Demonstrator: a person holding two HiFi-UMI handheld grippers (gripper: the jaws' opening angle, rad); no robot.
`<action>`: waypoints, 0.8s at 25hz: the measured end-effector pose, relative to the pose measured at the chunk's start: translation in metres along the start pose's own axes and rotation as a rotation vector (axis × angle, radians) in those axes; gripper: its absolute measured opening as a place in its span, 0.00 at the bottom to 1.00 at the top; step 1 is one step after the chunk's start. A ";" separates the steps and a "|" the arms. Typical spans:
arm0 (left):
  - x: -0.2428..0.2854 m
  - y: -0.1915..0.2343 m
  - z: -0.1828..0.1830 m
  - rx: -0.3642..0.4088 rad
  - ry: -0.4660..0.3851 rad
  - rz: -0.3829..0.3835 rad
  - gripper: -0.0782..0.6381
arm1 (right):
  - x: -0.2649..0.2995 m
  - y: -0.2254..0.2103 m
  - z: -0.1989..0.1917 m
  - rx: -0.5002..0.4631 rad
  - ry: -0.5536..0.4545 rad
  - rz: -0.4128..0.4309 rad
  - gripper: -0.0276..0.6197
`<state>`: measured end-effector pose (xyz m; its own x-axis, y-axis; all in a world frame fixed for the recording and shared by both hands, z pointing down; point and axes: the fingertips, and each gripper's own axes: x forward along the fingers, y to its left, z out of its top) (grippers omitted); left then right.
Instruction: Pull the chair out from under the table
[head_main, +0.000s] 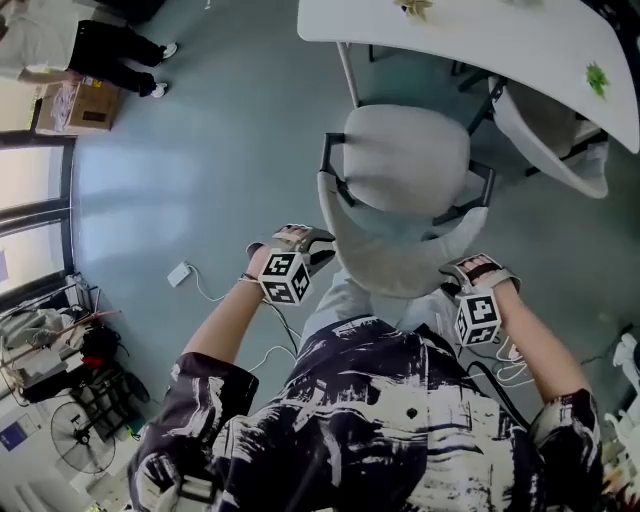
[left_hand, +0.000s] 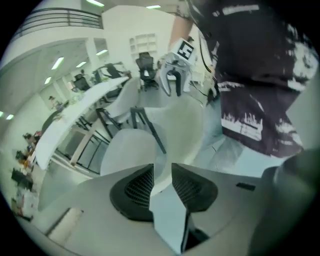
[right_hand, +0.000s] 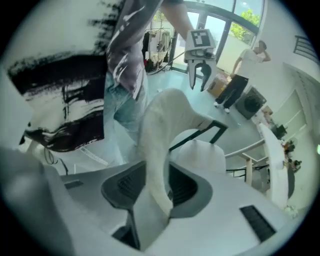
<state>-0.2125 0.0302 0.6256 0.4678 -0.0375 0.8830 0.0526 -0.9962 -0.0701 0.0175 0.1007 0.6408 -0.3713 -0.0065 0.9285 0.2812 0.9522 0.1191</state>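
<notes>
The white chair, seat (head_main: 405, 160) and curved backrest (head_main: 400, 255), stands out from the white table (head_main: 480, 35), backrest toward me. My left gripper (head_main: 305, 240) is at the backrest's left end. In its own view its jaws (left_hand: 162, 172) stand apart, with the backrest (left_hand: 180, 120) just beyond them and nothing pressed between the pads. My right gripper (head_main: 475, 270) is at the backrest's right end. In the right gripper view the backrest edge (right_hand: 162, 120) runs down between its jaws (right_hand: 156, 182), which stand apart without a firm grip showing.
A second white chair (head_main: 560, 140) is tucked under the table at the right. A cardboard box (head_main: 80, 105) and a standing person (head_main: 110, 50) are at the far left. A power adaptor (head_main: 180, 273) with cables lies on the floor, and a fan (head_main: 85, 440) stands by the window.
</notes>
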 end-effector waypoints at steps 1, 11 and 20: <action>-0.015 0.014 0.011 -0.065 -0.047 0.047 0.26 | -0.016 -0.014 0.004 0.046 -0.025 -0.034 0.18; -0.180 0.183 0.187 -0.595 -0.815 0.502 0.17 | -0.270 -0.271 0.060 0.738 -0.727 -0.779 0.12; -0.280 0.216 0.275 -0.478 -0.966 0.678 0.12 | -0.369 -0.297 0.099 0.804 -0.928 -1.011 0.05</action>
<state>-0.0897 -0.1528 0.2361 0.7363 -0.6762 0.0255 -0.6759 -0.7367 -0.0217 -0.0166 -0.1498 0.2276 -0.5790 -0.8150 0.0222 -0.8141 0.5794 0.0396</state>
